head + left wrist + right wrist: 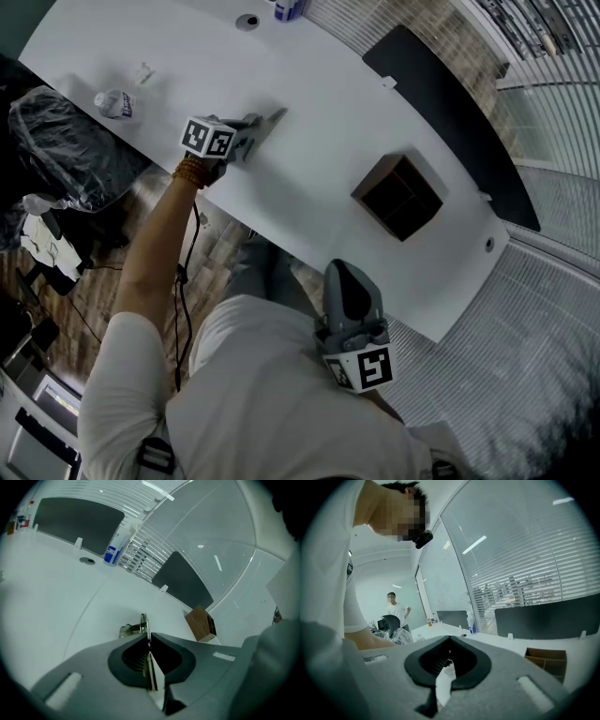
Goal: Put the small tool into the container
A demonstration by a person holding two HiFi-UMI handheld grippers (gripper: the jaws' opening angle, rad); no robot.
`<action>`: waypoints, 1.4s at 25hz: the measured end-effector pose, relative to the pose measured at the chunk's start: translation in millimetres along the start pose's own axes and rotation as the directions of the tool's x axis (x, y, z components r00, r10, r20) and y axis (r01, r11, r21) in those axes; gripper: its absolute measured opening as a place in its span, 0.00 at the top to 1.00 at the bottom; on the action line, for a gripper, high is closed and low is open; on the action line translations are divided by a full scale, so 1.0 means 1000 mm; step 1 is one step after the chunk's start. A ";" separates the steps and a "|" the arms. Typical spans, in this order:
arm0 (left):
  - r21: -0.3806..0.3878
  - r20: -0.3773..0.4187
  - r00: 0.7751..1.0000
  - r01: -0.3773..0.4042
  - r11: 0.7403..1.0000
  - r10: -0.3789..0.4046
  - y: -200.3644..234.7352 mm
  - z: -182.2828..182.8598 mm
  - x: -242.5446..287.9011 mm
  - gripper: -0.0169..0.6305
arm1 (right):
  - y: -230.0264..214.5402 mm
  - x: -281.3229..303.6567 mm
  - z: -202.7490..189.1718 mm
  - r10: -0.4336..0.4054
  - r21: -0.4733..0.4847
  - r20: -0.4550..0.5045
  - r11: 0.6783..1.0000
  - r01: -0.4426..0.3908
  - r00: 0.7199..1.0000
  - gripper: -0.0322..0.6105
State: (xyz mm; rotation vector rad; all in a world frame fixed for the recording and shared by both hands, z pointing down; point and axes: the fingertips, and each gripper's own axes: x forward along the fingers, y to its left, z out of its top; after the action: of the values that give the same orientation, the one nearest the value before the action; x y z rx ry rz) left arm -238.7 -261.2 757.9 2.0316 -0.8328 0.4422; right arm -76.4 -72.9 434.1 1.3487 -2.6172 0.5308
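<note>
Two grippers in frame, only one of them working. Our left gripper [148, 637] has its jaws pinched almost together on the small silvery metal tool [133, 629]. A thin flat edge of the tool runs up between the pads. The rest pokes out past the tips, off to the left in the left gripper view.

The tool sits at the gripper's nose, low over the white worktop [309, 187] near its left part. We can't tell whether it has cleared the surface or is touching it.

Handling, our read:
- Light and stiff, so it won't flex or sag.
- Smooth metal, so probably slippery against the pads.
- The thin section gives little to bite on, and it could pivot or squirt out if the gripper rolls.
- The best hold looks like across the flat faces near the middle. This grip looks closer to one end, with the bulk overhanging.

The brown wooden open-topped container with inner dividers [373, 180] stands well apart from the tool, further right on the worktop in the head view. Nothing stands between them.

Our right gripper [450, 641] hangs back by the person's body, off the worktop edge. Its jaws are together with nothing between them.

The drop should want the tool held over one compartment, not over a divider.
</note>
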 end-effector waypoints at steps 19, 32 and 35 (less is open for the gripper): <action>0.157 -0.013 1.000 0.001 0.988 0.001 -0.044 0.035 -0.016 0.96 | 0.002 -0.029 0.022 -0.017 -0.012 0.092 1.000 0.019 0.996 0.95; 0.364 -0.007 0.999 0.033 0.931 -0.032 -0.118 0.083 -0.030 0.96 | 0.000 -0.062 0.046 -0.036 -0.019 0.199 0.999 0.041 0.979 0.95; 0.415 -0.023 0.999 0.042 0.909 -0.036 -0.137 0.088 -0.026 0.96 | -0.003 -0.072 0.048 -0.045 -0.021 0.216 0.998 0.051 0.975 0.95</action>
State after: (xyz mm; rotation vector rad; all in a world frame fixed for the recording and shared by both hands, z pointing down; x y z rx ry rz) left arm -161.8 -269.4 612.7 2.4285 -0.7310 0.6563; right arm -30.5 -37.7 369.6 1.5365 -2.7393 0.3605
